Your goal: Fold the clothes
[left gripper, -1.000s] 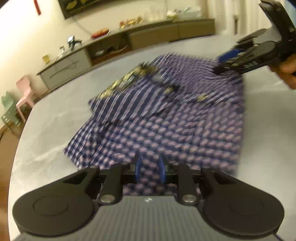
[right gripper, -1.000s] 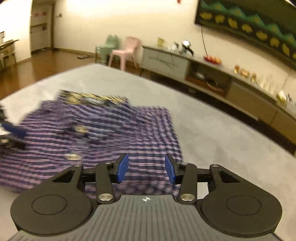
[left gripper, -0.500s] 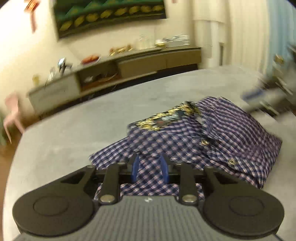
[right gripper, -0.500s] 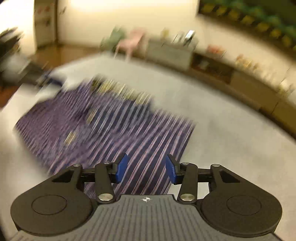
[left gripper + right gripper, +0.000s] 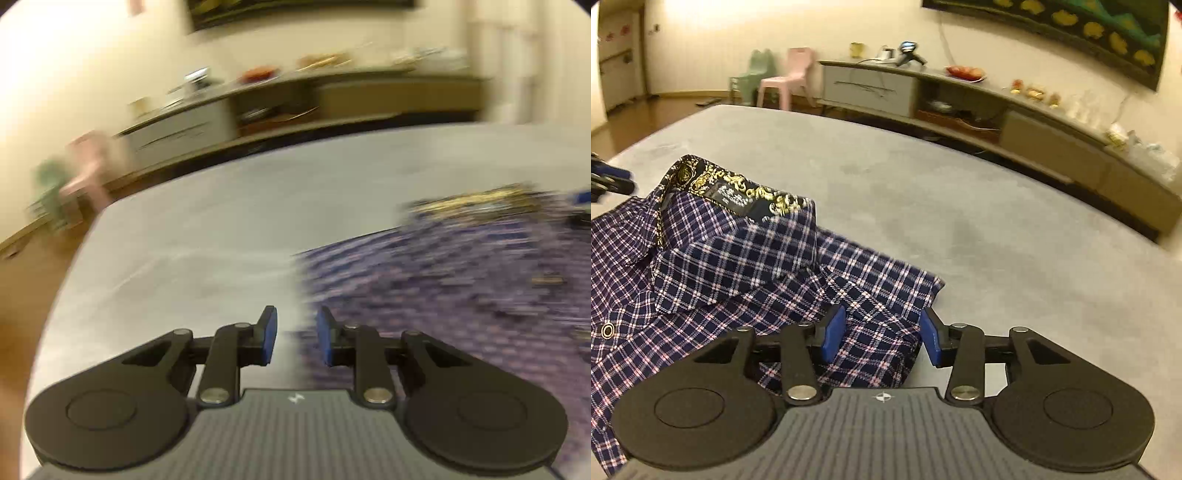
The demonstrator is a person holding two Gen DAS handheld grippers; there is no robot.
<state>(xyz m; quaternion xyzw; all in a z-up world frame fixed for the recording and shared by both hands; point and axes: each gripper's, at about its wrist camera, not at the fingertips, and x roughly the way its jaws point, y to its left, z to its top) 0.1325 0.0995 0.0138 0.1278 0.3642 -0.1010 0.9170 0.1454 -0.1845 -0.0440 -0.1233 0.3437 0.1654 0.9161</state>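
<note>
1. We judge the shirt (image 5: 738, 266) to be light, soft and limp: thin checked cotton that will sag and slide over itself when lifted. The collar (image 5: 738, 192), with its gold-patterned inner band, looks like the one stiffer part. A hem, a side edge or a corner of a folded layer seems the best place to pinch it, away from the buttons.

2. The left gripper (image 5: 293, 334) is released, with a gap between its blue pads and nothing in it. That view is badly blurred. The shirt's left edge lies just ahead of the gripper and to its right, on the grey surface (image 5: 221, 229).

3. The right gripper (image 5: 881, 338) is also released, jaws spread wide. A rumpled corner of the shirt sits between them, though we cannot tell whether the pads touch it. The rest of the shirt spreads to the gripper's left, collar towards the surface's far edge.
</note>
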